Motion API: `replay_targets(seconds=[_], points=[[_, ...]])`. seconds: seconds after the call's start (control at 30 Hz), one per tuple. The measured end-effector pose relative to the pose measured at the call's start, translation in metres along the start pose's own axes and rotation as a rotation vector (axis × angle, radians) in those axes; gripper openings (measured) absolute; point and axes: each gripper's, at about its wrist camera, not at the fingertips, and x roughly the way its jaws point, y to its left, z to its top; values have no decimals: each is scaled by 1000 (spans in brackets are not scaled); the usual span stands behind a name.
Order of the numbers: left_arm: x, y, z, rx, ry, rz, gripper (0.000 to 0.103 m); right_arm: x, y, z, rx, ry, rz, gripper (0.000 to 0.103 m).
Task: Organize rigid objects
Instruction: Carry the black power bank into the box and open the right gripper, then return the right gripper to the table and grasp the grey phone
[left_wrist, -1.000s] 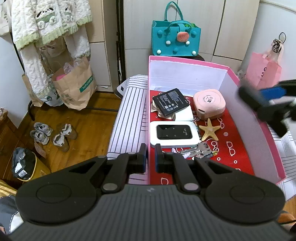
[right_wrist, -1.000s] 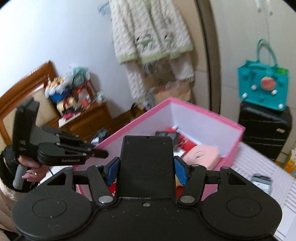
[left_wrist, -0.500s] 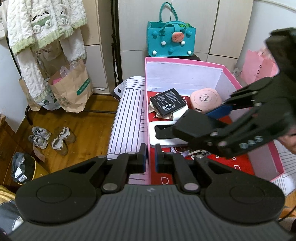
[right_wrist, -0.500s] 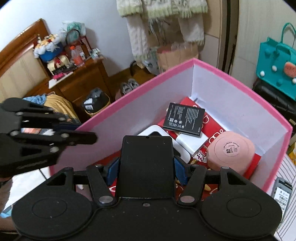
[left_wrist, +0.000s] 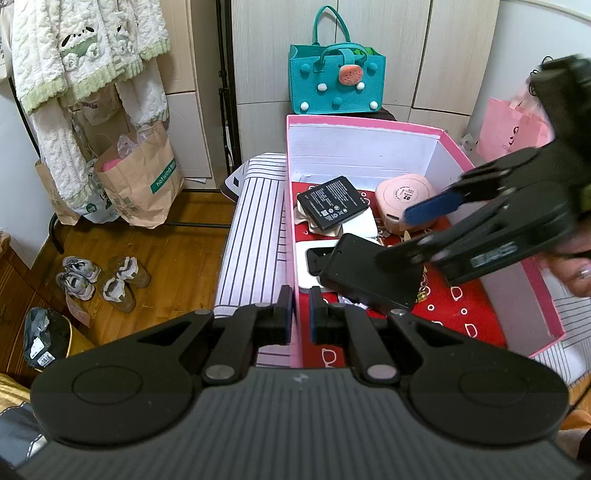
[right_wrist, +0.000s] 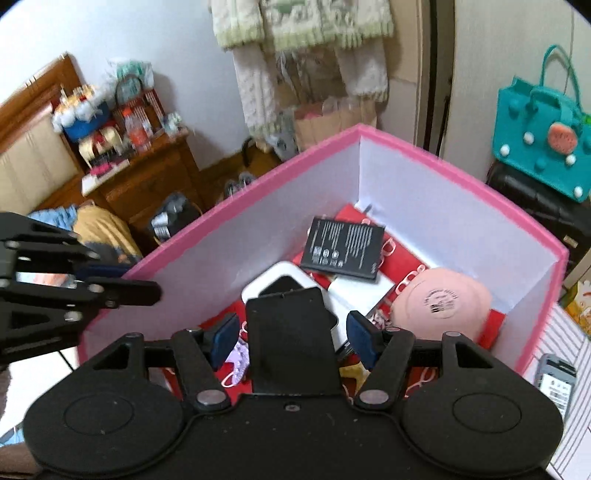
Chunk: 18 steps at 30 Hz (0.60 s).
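Note:
A pink box with white walls holds a black battery, a pink round case, a white pocket router and keys. A black flat device lies over the router inside the box. My right gripper is open over the box, its blue pads apart from the black device; it also shows in the left wrist view. My left gripper is shut and empty at the box's near left wall.
The box stands on a striped cloth surface. A teal bag sits behind it, a pink bag at right. Paper bags and shoes are on the wooden floor at left. A phone lies outside the box.
My right gripper came down into the box and opened, letting go of the black device, which now rests on the router. The left gripper has not moved.

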Motion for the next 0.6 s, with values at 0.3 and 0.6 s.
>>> replay_targets(seconds=[0.3, 0.6], points=[[-3, -5, -1, 15, -14, 17, 7, -92, -17, -38, 26, -228, -63, 69], [-1, -5, 0, 2, -4, 21, 7, -143, -60, -110, 80, -387, -254, 72]])
